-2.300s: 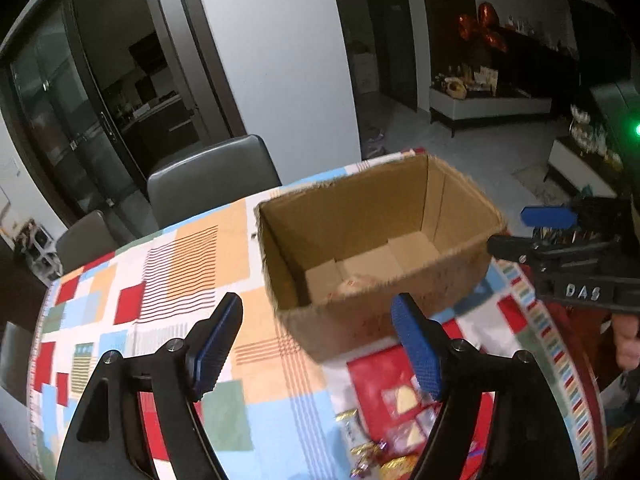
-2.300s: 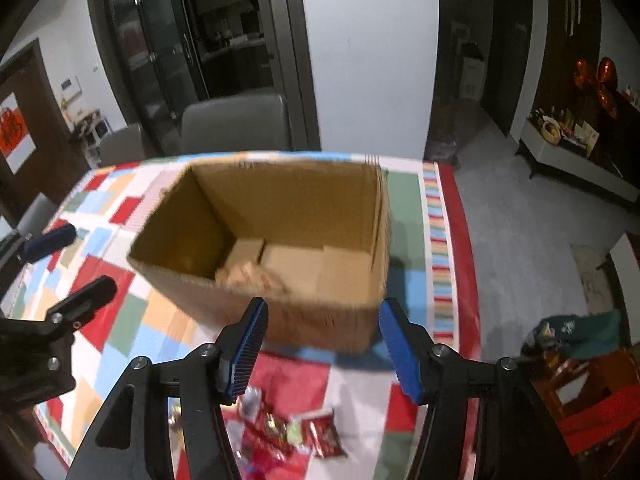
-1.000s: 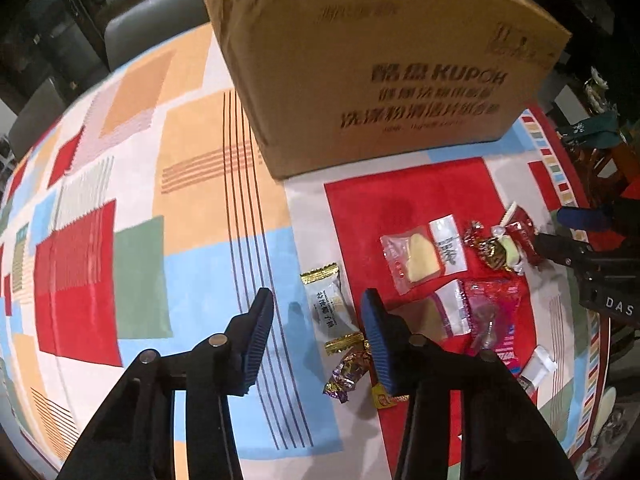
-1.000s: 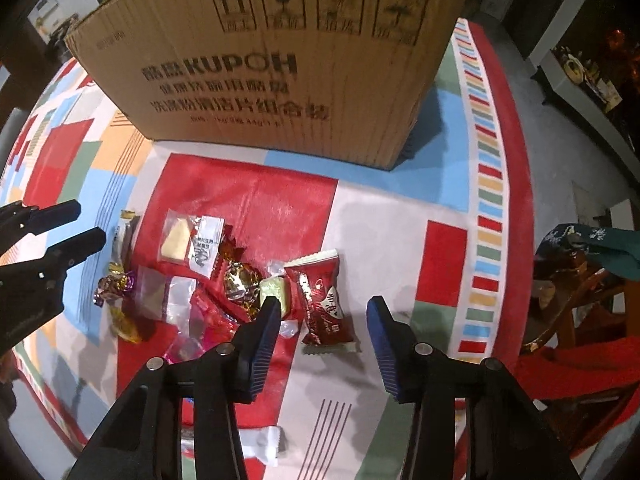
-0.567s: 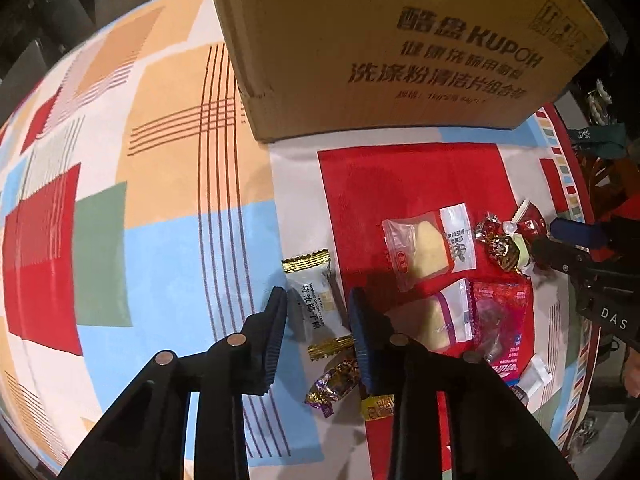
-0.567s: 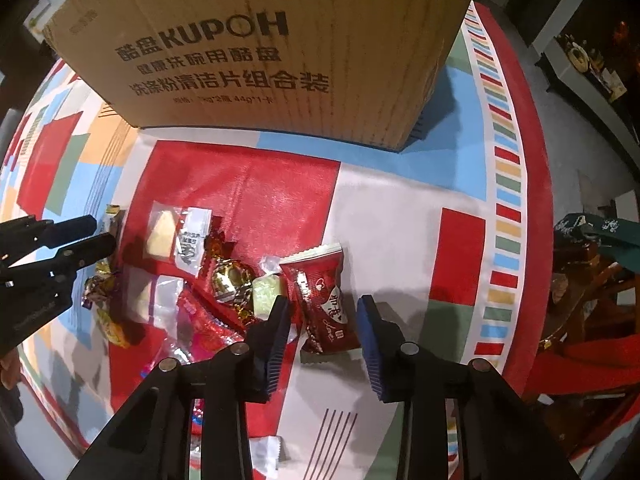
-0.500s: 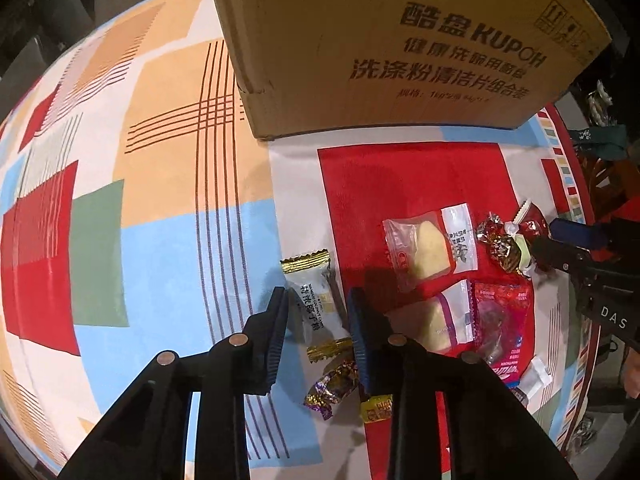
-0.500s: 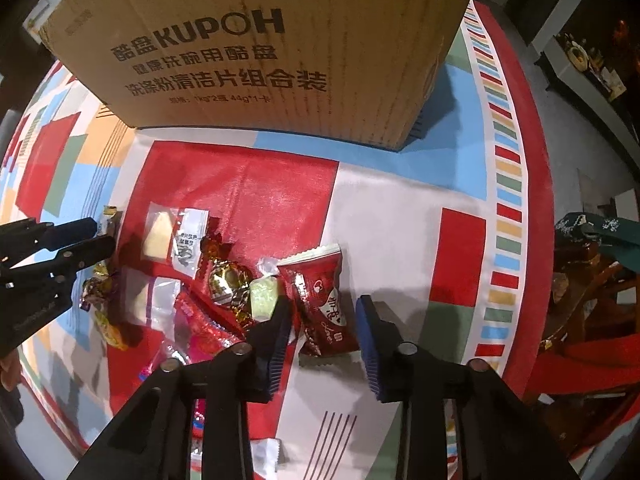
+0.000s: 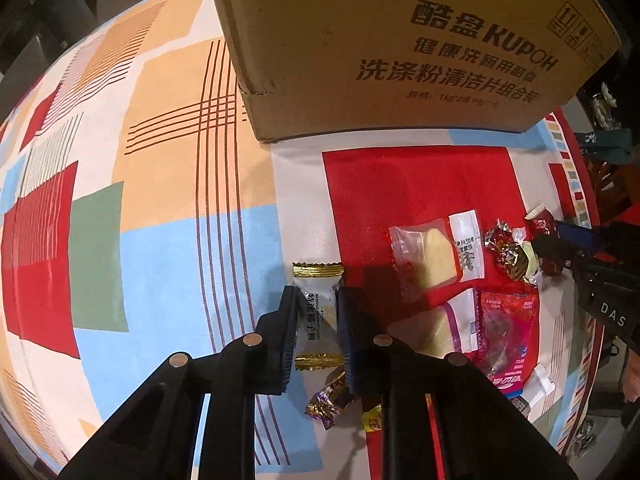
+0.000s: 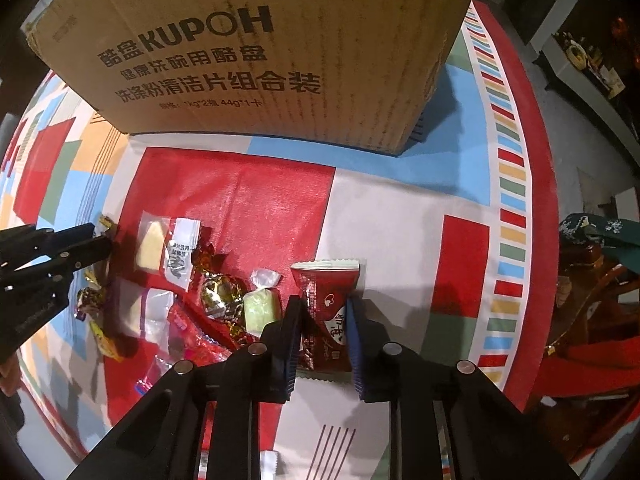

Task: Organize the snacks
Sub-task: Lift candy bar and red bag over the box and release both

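Matt cardboard box (image 10: 248, 52), glossy wrappers (image 10: 220, 292)

The cardboard box (image 9: 400, 40) runs off the top in both views, so its opening and contents can't be seen. The left gripper (image 9: 318, 300) covers the sides of a white snack packet (image 9: 318, 304); small print there is unreadable

Snack packets (image 10: 208, 292) before box (image 10: 260, 52) on tablecloth (image 10: 400, 220)

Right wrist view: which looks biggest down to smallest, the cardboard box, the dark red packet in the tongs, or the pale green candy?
1. cardboard box
2. dark red packet, though its nearness to the camera flatters it
3. pale green candy
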Action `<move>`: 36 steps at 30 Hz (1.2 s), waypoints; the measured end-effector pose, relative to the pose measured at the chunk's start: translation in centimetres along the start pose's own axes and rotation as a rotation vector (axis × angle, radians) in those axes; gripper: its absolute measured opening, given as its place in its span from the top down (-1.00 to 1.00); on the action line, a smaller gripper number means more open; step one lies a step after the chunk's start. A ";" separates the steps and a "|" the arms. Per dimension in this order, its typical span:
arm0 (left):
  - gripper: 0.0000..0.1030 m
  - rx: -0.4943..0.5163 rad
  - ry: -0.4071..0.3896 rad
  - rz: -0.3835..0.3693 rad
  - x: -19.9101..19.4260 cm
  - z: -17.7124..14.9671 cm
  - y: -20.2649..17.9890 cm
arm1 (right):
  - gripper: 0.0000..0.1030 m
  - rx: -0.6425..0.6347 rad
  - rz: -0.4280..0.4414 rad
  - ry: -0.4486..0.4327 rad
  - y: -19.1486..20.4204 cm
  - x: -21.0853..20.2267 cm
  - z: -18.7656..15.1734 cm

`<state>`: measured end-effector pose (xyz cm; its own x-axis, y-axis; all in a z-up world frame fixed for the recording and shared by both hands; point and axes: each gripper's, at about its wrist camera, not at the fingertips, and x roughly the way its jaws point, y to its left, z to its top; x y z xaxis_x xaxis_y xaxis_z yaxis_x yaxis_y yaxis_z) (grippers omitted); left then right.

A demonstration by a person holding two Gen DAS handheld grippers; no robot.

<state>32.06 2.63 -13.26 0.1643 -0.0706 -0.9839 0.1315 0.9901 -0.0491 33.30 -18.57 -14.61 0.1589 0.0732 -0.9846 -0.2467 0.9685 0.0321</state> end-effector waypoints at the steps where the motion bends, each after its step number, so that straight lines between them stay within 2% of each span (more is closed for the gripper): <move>1: 0.61 0.003 -0.002 0.002 -0.2 -0.1 -0.1 | 0.56 0.000 0.000 -0.001 -0.1 0.0 -0.2; 9: 0.62 0.035 -0.041 0.008 -2.7 -0.8 -1.5 | 0.56 -0.003 0.003 -0.025 0.3 -1.6 -1.5; 19: 0.62 0.060 -0.119 -0.032 -6.9 -1.8 -2.0 | 0.56 -0.031 0.033 -0.097 2.0 -5.4 -2.0; 28: 0.62 0.096 -0.180 -0.023 -10.2 -0.5 -2.8 | 0.56 -0.033 0.050 -0.157 1.2 -8.8 -0.8; 36: 0.62 0.121 -0.236 -0.012 -13.0 1.6 -4.3 | 0.56 -0.016 0.069 -0.248 0.6 -12.9 1.0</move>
<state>30.93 -0.87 0.05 0.3838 -0.1226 -0.9152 0.2487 0.9682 -0.0254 32.07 -18.68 -1.68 0.3707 0.1970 -0.9076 -0.2802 0.9554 0.0929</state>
